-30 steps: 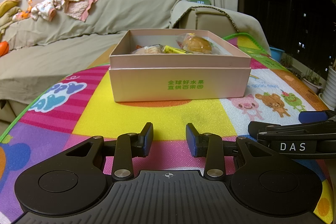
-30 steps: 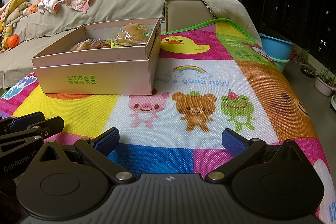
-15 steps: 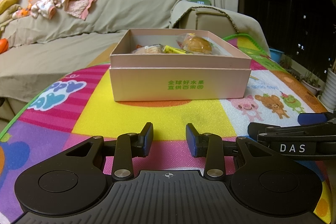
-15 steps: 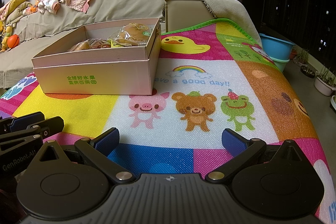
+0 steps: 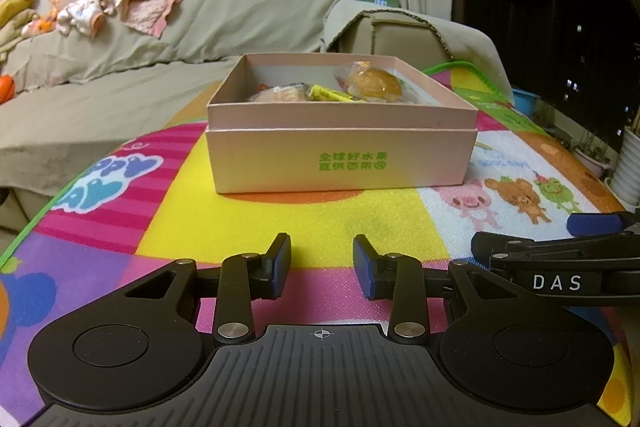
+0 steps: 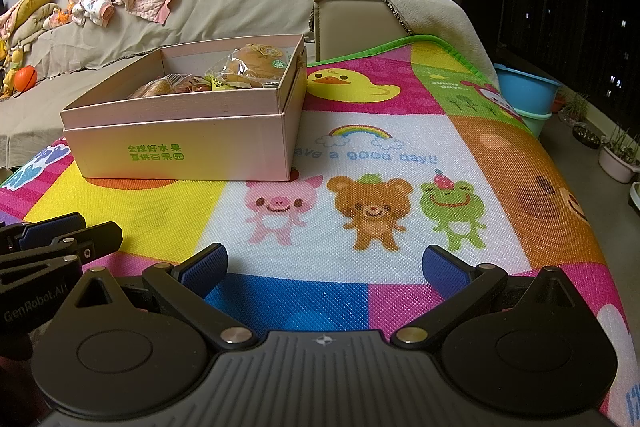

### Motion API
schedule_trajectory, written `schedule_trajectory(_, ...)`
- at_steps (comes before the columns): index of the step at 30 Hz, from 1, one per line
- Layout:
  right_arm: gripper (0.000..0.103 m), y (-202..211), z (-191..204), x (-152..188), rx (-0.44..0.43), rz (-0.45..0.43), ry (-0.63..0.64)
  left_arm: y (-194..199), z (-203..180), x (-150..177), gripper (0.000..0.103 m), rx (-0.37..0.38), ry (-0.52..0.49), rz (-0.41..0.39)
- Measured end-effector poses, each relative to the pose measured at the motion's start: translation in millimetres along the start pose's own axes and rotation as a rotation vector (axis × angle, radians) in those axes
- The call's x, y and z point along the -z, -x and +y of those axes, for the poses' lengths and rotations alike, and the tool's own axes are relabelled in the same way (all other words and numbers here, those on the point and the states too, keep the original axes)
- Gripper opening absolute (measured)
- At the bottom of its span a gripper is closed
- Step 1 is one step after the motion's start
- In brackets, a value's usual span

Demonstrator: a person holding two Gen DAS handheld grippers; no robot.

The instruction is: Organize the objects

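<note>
Pink box (image 5: 340, 159) of wrapped buns (image 5: 374, 87) sits ahead on your play mat (image 5: 240, 219); your left gripper (image 5: 322, 261) and right gripper (image 6: 324, 265) both gape, grasping nothing.

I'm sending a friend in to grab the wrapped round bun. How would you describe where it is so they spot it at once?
On the colourful cartoon play mat stands an open pink box with green lettering on its front. Look inside at the back corner nearest the yellow duck picture: the bun lies there in clear plastic. It is the biggest, roundest, golden-brown item, sitting higher than the other wrapped snacks.
</note>
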State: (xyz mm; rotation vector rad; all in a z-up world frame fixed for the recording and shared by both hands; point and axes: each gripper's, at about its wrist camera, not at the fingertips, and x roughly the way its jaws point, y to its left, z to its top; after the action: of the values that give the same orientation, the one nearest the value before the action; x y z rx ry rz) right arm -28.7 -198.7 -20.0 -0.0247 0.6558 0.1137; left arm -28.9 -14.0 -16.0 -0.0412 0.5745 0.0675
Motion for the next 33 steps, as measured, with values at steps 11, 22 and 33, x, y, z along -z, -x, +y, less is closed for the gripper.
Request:
schedule_trajectory(11, 0.103, -0.2, 0.1, -0.1, 0.0, 0.0, 0.0, 0.8, -5.4, -0.3, 0.037, -0.007, -0.031, 0.002)
schedule_trajectory(22, 0.103, -0.4, 0.0, -0.1, 0.0, 0.0, 0.0, 1.7, -7.6, -0.3, 0.038, -0.02, -0.025, 0.006)
schedule_trajectory(33, 0.103, -0.6, 0.2, 0.0, 0.0, 0.0, 0.0, 1.9, -8.3, -0.6, 0.037, -0.02, -0.022, 0.006)
